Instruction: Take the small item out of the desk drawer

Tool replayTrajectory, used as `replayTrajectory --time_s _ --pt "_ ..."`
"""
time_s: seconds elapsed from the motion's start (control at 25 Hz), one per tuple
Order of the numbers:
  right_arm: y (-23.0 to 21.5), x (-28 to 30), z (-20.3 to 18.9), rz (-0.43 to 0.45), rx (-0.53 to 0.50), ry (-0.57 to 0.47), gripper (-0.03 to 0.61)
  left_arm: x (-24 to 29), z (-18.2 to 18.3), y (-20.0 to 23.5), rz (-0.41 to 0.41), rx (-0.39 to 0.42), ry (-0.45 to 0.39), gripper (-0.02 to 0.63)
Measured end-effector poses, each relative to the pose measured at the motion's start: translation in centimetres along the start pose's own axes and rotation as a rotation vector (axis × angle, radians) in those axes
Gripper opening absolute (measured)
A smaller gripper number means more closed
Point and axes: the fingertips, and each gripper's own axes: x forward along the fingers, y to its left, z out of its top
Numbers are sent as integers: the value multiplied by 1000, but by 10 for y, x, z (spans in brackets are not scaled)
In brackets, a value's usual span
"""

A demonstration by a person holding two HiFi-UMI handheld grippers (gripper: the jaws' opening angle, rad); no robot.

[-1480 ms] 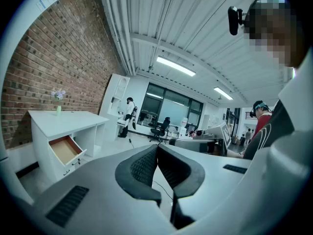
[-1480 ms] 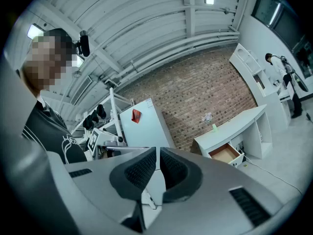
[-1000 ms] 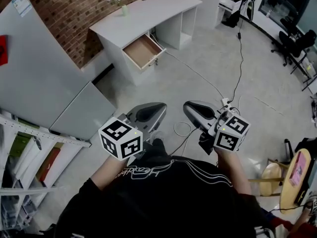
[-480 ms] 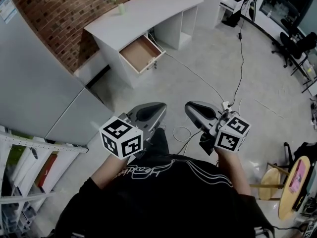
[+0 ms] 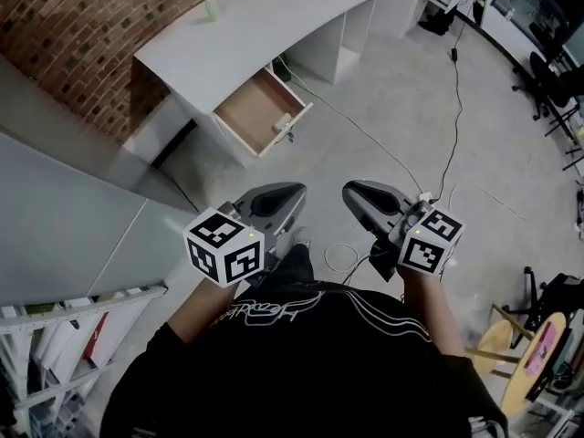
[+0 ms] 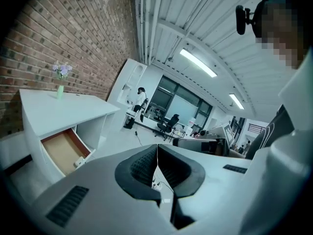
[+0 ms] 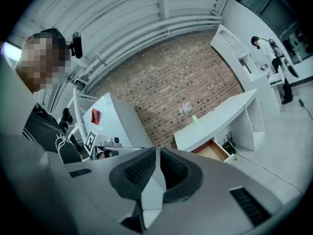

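Your left gripper (image 5: 274, 203): jaws together, empty. Your right gripper (image 5: 370, 199): likewise. Drawer (image 5: 248, 109): open, well ahead, small white item (image 5: 283, 121) inside.

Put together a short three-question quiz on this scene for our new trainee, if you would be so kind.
1. True or false: the desk drawer is closed.
2. What stands on the desk? A: a vase of flowers. B: a laptop. C: a lamp.
3. Fill in the missing word: the left gripper and the right gripper both have their jaws ____, with nothing between them.

Key: 1 false; 2 A; 3 shut.
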Motion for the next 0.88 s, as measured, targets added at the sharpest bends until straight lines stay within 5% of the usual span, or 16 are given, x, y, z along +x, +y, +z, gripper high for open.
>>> replayTrajectory --time_s 0.2,0.44,0.88 --pt "-78 67 42 -3 35 53 57 51 48 89 13 -39 30 23" --pt "-148 123 59 -8 74 93 57 101 65 176 35 -74 58 23" --pt "-226 146 53 -32 170 120 57 162 59 249 79 -92 135 23"
